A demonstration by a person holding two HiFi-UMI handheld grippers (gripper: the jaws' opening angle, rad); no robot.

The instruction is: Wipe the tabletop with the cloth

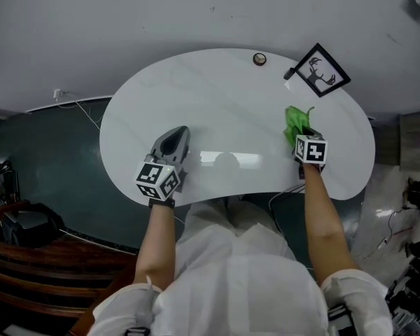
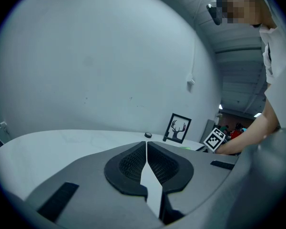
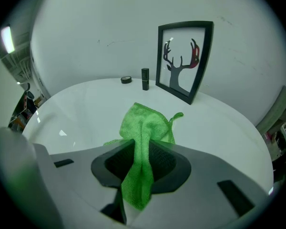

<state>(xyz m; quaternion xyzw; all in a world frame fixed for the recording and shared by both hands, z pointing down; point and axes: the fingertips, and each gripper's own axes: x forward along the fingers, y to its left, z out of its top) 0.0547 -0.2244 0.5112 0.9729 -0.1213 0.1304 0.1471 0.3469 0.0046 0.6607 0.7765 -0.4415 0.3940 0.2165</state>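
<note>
1. Pinches the cloth [image 3: 145, 125] tight with the right gripper [image 3: 142, 151], with one end hanging back behind the jaws.
2. Keeps the cloth [image 1: 296, 121] at the right side of the table [image 1: 224, 103], sticking out past the right gripper [image 1: 302, 133] toward the top of the frame.
3. Runs long-ways along the jaws, front to back, with the loose tip pointing up at the deer picture [image 3: 183, 61].
4. Cannot tell if the tip touches the table yet.
5. Shows the left gripper [image 2: 147, 149] with jaws pressed together on nothing.
6. Puts that left gripper [image 1: 175, 137] at the lower left of the table, well apart from the cloth.
7. Probably needs the right side to tip down, lay the cloth flat, then sweep left over the bare middle.
</note>
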